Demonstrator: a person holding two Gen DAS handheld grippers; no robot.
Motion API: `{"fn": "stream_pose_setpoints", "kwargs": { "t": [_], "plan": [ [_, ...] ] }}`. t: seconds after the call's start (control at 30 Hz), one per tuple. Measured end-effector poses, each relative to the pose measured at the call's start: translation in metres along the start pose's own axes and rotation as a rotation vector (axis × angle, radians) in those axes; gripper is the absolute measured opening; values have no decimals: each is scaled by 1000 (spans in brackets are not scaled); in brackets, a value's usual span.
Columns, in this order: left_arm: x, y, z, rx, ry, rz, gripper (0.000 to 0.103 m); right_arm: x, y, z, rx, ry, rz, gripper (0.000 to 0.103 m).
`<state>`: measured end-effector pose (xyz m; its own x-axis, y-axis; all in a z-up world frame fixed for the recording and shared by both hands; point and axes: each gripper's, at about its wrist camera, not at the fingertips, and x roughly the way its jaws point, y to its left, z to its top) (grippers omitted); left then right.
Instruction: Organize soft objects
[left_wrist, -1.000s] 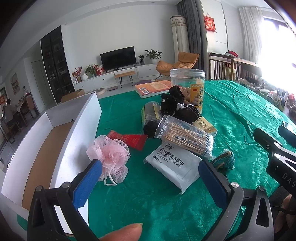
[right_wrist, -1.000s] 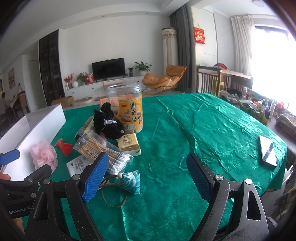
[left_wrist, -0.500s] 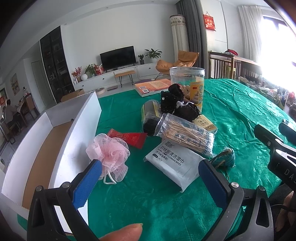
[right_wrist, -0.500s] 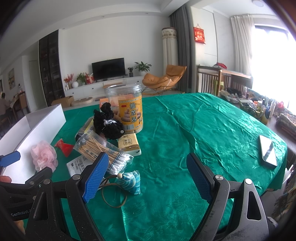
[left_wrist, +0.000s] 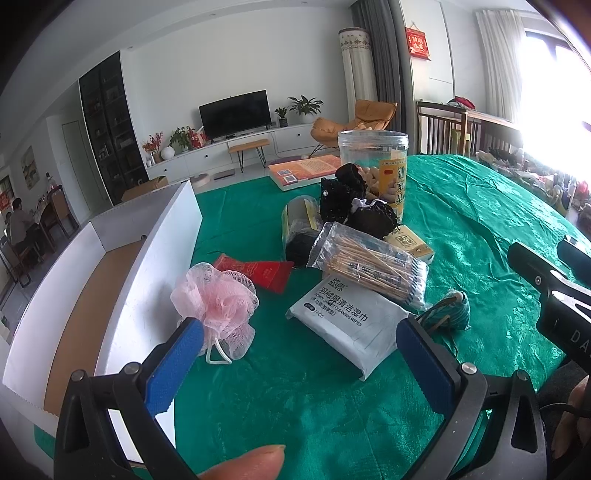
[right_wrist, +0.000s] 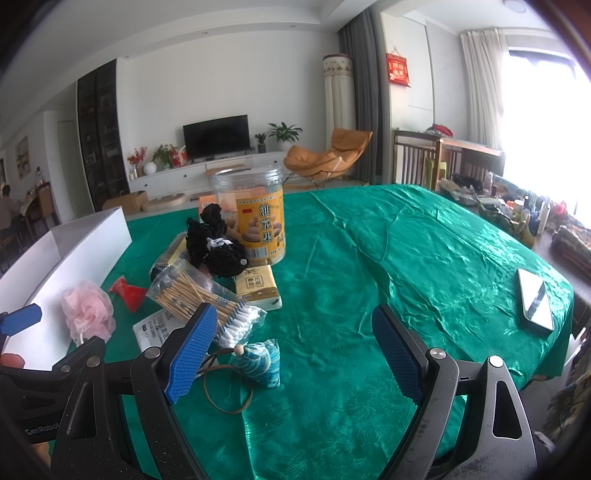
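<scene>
Both grippers held apart over a green-clothed table, neither gripping anything

Left gripper (left_wrist: 295, 354), jaws spread, hovers near the pink mesh bath pouf (left_wrist: 216, 302) (beside the white cardboard box (left_wrist: 155, 258)) and the wet-wipes pack (left_wrist: 347, 325); right gripper (right_wrist: 295, 350), also spread, hangs above the blue patterned sachet (right_wrist: 264, 362), with the cotton-swab bag (right_wrist: 199, 299), black knitted item (right_wrist: 216, 247) and snack jar (right_wrist: 255, 218) beyond

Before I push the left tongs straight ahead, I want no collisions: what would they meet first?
Most likely the white wipes pack, which lies on the green cloth between the open left tongs. The pink mesh puff sits just off the left finger; depth is uncertain.
</scene>
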<state>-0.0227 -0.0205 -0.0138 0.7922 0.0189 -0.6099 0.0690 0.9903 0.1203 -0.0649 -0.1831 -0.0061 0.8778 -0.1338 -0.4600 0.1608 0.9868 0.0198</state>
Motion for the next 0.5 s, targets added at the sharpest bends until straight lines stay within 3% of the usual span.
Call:
{"fn": "stream_pose_setpoints", "kwargs": {
  "t": [0.5],
  "plan": [
    [-5, 0, 0, -10, -1, -17, 103, 0, 1, 0, 4, 12, -6, 88]
  ]
}}
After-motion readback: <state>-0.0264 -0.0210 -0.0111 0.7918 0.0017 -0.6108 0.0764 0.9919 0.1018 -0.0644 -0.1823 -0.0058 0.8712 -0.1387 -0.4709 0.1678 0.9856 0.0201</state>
